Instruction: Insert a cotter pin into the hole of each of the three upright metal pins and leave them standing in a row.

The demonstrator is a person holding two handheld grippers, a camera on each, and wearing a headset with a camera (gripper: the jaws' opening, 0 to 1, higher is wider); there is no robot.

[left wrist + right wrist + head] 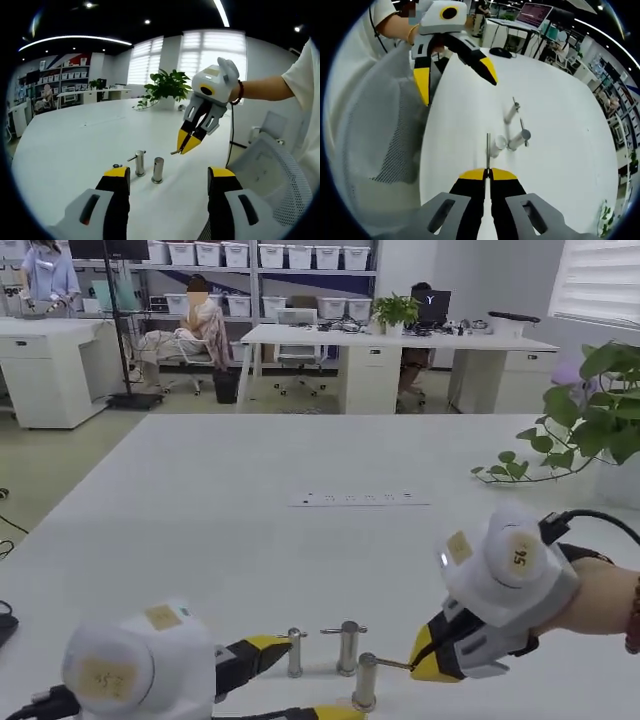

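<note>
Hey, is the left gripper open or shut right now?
Open. In the left gripper view, the white, yellow-tipped left gripper has its jaws wide apart, with nothing held between them.

The white workbench [300, 460] has a flush socket strip [360, 499] at twelve o'clock in the head view and a trailing green plant [590, 415] at its two o'clock edge. Beyond it, a white desk [480, 343] with a small potted plant [397, 310] stands at twelve o'clock. Shelves of white bins [270, 255] line the back wall, with window blinds [600, 280] at one o'clock.
</note>
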